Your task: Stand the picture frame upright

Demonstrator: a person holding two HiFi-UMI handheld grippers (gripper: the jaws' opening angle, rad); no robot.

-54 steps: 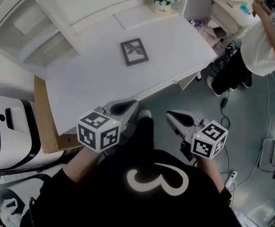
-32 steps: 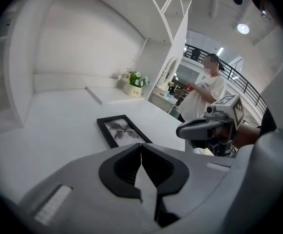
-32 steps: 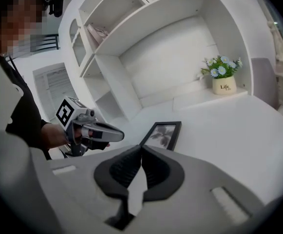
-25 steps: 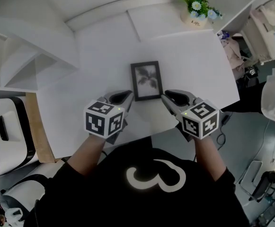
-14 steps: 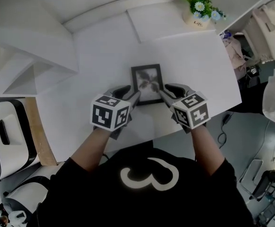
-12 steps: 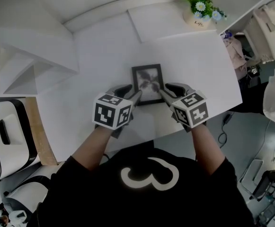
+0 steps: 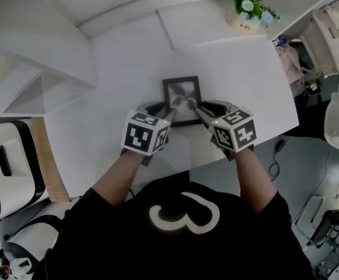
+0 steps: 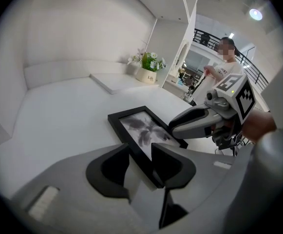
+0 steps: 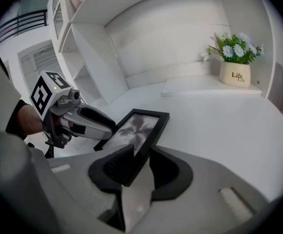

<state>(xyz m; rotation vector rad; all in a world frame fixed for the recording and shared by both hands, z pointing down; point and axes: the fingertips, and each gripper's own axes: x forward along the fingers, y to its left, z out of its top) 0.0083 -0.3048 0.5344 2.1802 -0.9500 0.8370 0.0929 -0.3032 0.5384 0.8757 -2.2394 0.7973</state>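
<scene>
Black and rectangular, the picture frame with a leaf print (image 7: pixel 182 98) is lying flat on the white tabletop (image 7: pixel 128 69), near its front edge. We are finding the grey left gripper (image 8: pixel 140 150) straddling the frame's near left corner; its jaws have just been opening and are standing apart, not pressing the rail between them. The grey right gripper (image 9: pixel 141 151) is straddling the near right corner; its jaws have just been closing, yet a gap is showing beside the rail.
</scene>
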